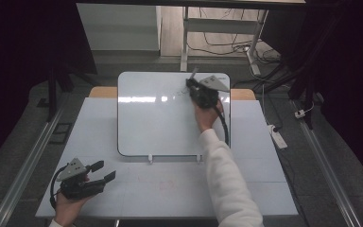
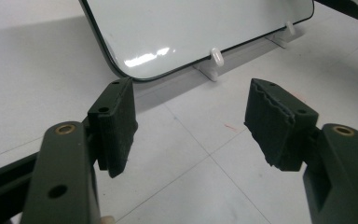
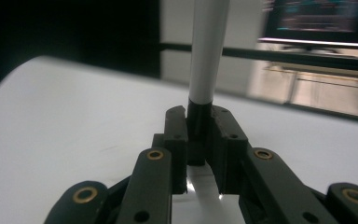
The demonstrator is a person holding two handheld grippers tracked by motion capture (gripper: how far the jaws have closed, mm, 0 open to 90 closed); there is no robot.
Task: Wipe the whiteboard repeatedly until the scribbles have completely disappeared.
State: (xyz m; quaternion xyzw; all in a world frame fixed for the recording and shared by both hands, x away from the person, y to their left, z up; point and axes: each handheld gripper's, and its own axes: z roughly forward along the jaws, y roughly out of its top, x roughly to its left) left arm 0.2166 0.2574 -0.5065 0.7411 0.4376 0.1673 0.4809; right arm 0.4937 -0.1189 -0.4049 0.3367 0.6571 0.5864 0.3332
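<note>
The right tool (image 1: 192,84) is pinching a marker (image 3: 208,56) up at the far right part of the whiteboard (image 1: 156,118), which leans on small white feet on the table (image 1: 179,189); in the right gripper view the pen sticks up from between the two black jaws, white on top and dark where it is gripped; a few faint marks show on the board near the tool. The left tool (image 1: 101,171) rests low at the near left corner of the table, well away from the board, with its jaws spread and nothing between them. The grip on the pen looks short, so it could tip or slip sideways if the hand pushes too hard on the board; then the line would go crooked or the pen could fall. The board only stands on its feet, and no hand holds it; a strong push could slide it back or make it wobble. The cable (image 1: 224,125) hanging from the right tool could also drag over fresh ink and smear it.
</note>
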